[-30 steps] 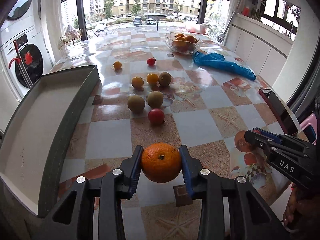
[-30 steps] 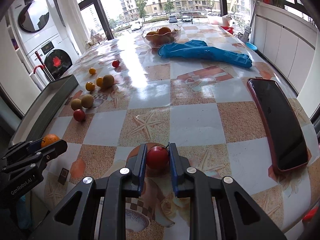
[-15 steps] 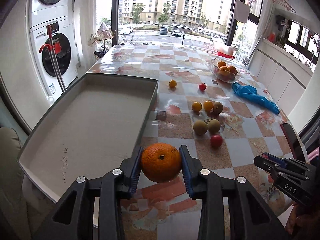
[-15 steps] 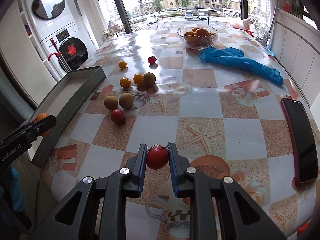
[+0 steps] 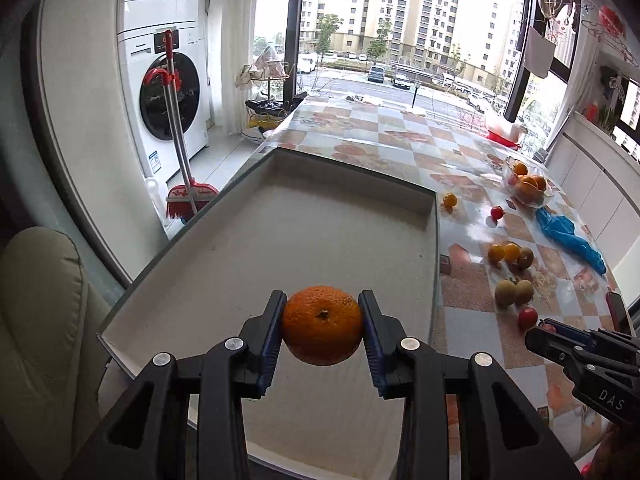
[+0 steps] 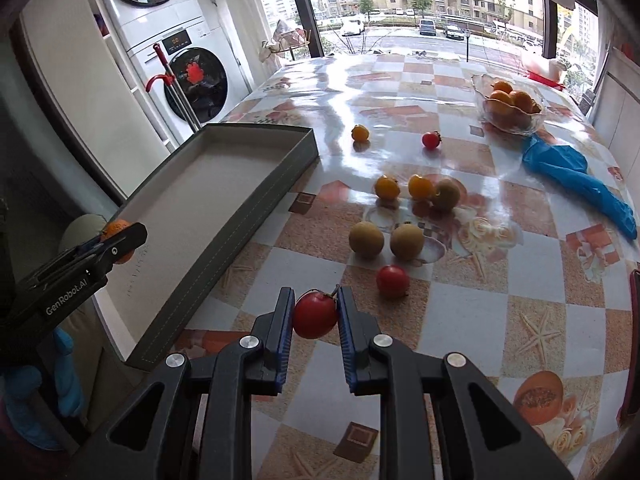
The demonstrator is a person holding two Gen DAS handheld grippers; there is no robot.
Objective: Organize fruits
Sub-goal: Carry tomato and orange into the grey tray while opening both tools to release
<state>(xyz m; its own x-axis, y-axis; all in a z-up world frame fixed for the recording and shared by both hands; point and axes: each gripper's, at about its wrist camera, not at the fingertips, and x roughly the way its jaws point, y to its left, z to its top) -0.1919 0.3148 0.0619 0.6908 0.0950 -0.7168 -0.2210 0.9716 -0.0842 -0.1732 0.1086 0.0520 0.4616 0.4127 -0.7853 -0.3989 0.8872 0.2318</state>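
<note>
My left gripper (image 5: pixel 322 330) is shut on an orange (image 5: pixel 322 325) and hangs over the near part of the shallow grey tray (image 5: pixel 288 248), which holds nothing. The right wrist view shows that gripper (image 6: pixel 120 242) with the orange (image 6: pixel 116 227) at the tray's near left corner. My right gripper (image 6: pixel 315 314) is shut on a red tomato (image 6: pixel 315 315) above the table, just right of the tray (image 6: pixel 224 184). Loose fruit lies on the table: another red tomato (image 6: pixel 392 280), two brownish round fruits (image 6: pixel 366 239), yellow tomatoes (image 6: pixel 387 187) and a small red tomato (image 6: pixel 431 139).
A glass bowl of oranges (image 6: pixel 510 106) stands at the far right, with a blue cloth (image 6: pixel 576 176) beside it. A dark phone (image 5: pixel 618 312) lies at the table's right edge. A washing machine (image 5: pixel 168 92) and a red broom (image 5: pixel 188 200) stand beyond the table's left edge.
Both grippers have swung left with their fruit. The left one went from above the table to above the tray. The right one came closer to the tray and the loose fruit.
</note>
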